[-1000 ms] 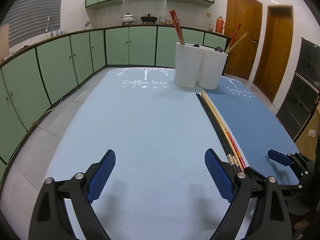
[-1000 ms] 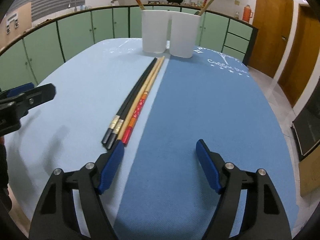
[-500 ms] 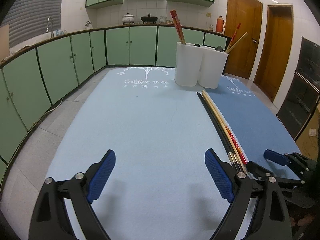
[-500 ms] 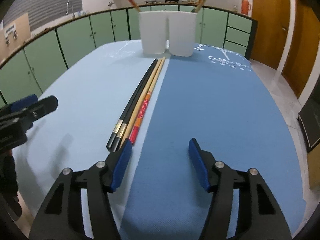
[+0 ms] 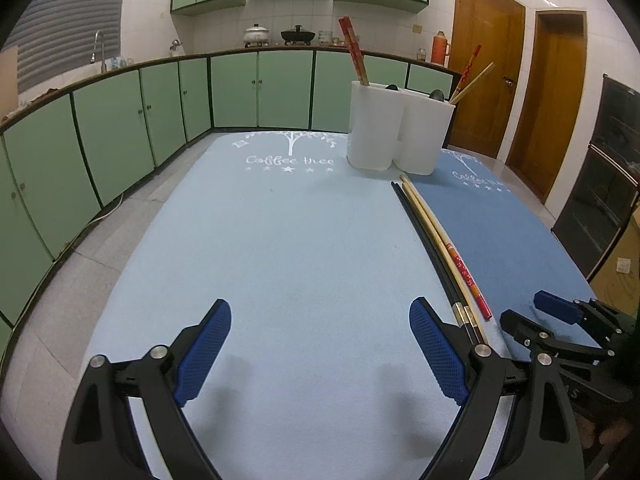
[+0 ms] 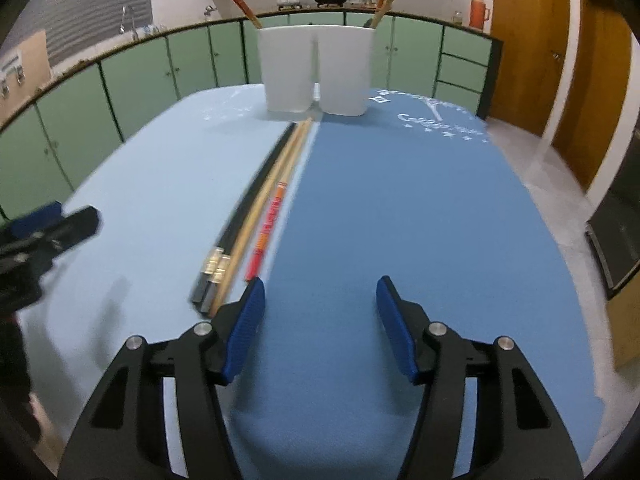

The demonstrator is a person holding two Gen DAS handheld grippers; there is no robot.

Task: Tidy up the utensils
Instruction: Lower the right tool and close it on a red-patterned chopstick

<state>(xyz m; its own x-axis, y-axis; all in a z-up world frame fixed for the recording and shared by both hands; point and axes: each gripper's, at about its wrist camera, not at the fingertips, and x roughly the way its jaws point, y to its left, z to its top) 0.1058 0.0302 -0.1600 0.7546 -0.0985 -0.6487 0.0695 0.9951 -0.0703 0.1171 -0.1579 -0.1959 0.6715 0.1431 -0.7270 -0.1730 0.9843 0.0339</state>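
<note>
A kitchen with green cabinets surrounds a table (image 5: 280,248) covered by a light blue mat (image 5: 248,280) and a darker blue mat (image 6: 420,208) laid side by side.

The right gripper (image 6: 320,320) has its blue fingers (image 6: 245,328) well apart and holds nothing; its left finger is just beside the near ends of the chopsticks (image 6: 260,216). The left gripper (image 5: 320,352) is also wide apart and empty above the light mat, with its right finger near the same ends.

The chopsticks lie in a tight bundle along the seam of the two mats: two black ones with metal bands, a plain wooden one and a red patterned one. Their far tips reach almost to the two white utensil holders (image 5: 400,132), which already carry some chopsticks.

The risk, in my judgement, is the tight packing. A grasp could catch more than one stick, or push the neighbours so they roll and scatter. Thin sticks flat on cloth may also slip out of the pads. The two grippers are close together here, so they could bump each other.
</note>
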